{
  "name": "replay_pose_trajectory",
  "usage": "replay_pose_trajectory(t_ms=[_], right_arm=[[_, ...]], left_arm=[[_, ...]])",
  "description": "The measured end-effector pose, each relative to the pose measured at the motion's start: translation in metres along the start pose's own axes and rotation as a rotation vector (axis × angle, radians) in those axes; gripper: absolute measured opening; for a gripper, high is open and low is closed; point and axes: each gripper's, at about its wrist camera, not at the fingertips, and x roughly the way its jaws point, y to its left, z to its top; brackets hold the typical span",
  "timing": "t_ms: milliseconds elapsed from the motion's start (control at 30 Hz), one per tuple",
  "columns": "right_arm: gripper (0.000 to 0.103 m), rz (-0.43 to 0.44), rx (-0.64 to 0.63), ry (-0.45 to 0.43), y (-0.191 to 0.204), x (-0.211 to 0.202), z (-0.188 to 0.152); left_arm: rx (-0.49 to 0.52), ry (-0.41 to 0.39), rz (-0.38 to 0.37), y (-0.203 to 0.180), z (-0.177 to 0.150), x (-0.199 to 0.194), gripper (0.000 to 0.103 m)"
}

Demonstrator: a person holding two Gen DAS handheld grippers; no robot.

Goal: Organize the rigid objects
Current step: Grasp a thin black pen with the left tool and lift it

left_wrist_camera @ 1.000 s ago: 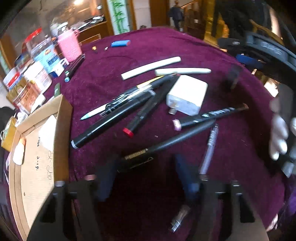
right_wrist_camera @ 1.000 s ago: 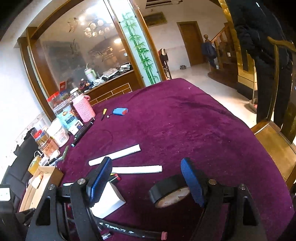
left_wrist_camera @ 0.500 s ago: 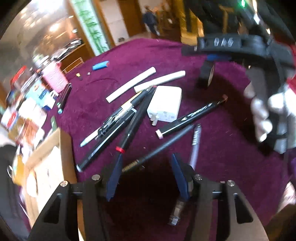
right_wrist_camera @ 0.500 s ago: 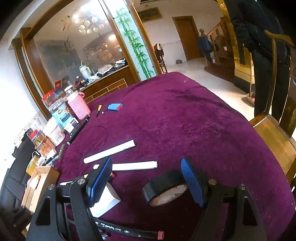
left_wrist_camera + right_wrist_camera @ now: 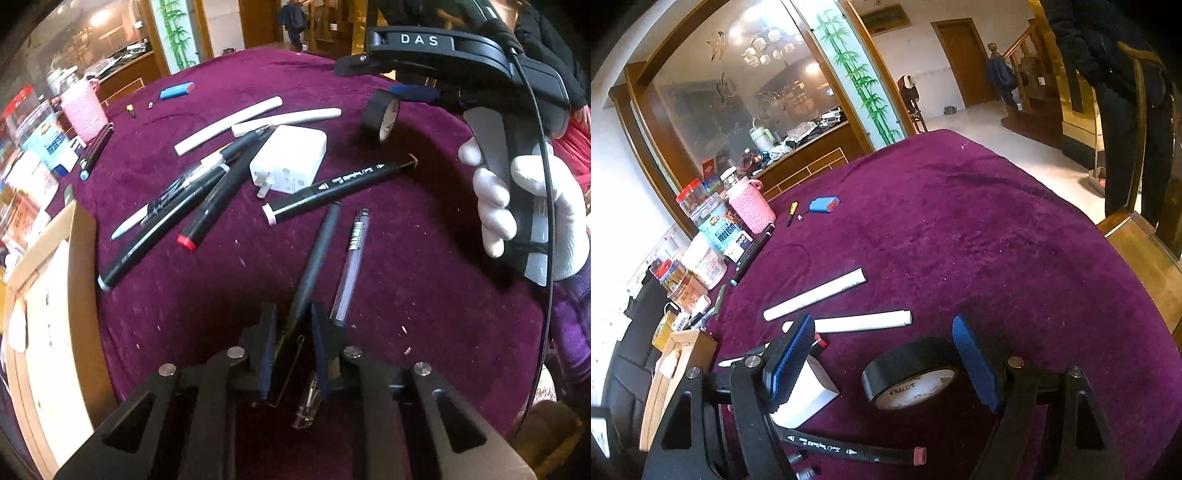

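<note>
Currently your left gripper has its jaws drawn nearly together around the clip end of a black pen, which lies on the purple cloth; they have just been closing, and the pads look to be pressing the barrel. A clear pen lies just beside it, outside the jaws.

Only the left view shows your gloved right hand on its handle, the two markers and the heap of pens beside the charger. The cardboard box sits at the cloth's left edge (contents unclear).

Only the right view shows the room beyond and the jars along the far edge. There your right gripper stands wide open, holding nothing, its pads either side of the tape roll without touching it. Two white sticks lie beyond it.

Against a second ago: the left jaws then stood wider and farther from the pen, which lay more crosswise; now it runs lengthwise between them. The right gripper and tape roll are placed much as before.
</note>
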Motion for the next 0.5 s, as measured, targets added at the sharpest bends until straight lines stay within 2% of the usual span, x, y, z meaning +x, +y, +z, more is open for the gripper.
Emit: replay_pose_trajectory(t_ms=[67, 200, 233, 300, 333, 433, 500], right_arm=[[0.082, 0.000, 0.004, -0.002, -0.001, 0.000, 0.000], [0.082, -0.007, 0.006, -0.003, -0.002, -0.001, 0.000], [0.082, -0.012, 0.006, -0.008, -0.002, -0.001, 0.000], [0.082, -0.021, 0.007, -0.012, -0.003, 0.000, 0.001], [0.082, -0.025, 0.008, -0.010, -0.004, 0.000, 0.001], [0.082, -0.034, 0.018, -0.008, -0.007, 0.002, 0.002], [0.082, -0.032, 0.028, -0.003, -0.009, 0.003, 0.002]], left_arm=[[-0.020, -0.007, 0.004, -0.001, 0.002, 0.003, 0.018], [-0.052, -0.026, 0.056, -0.005, 0.014, 0.010, 0.035], [-0.062, -0.035, 0.057, -0.001, 0.017, 0.013, 0.035], [-0.125, -0.051, 0.014, 0.007, 0.016, 0.014, 0.031], [-0.145, -0.061, 0.002, 0.011, 0.014, 0.013, 0.023], [-0.213, -0.073, -0.073, 0.021, 0.009, 0.007, 0.013], [-0.248, -0.098, -0.094, 0.022, 0.002, -0.005, 0.010]])
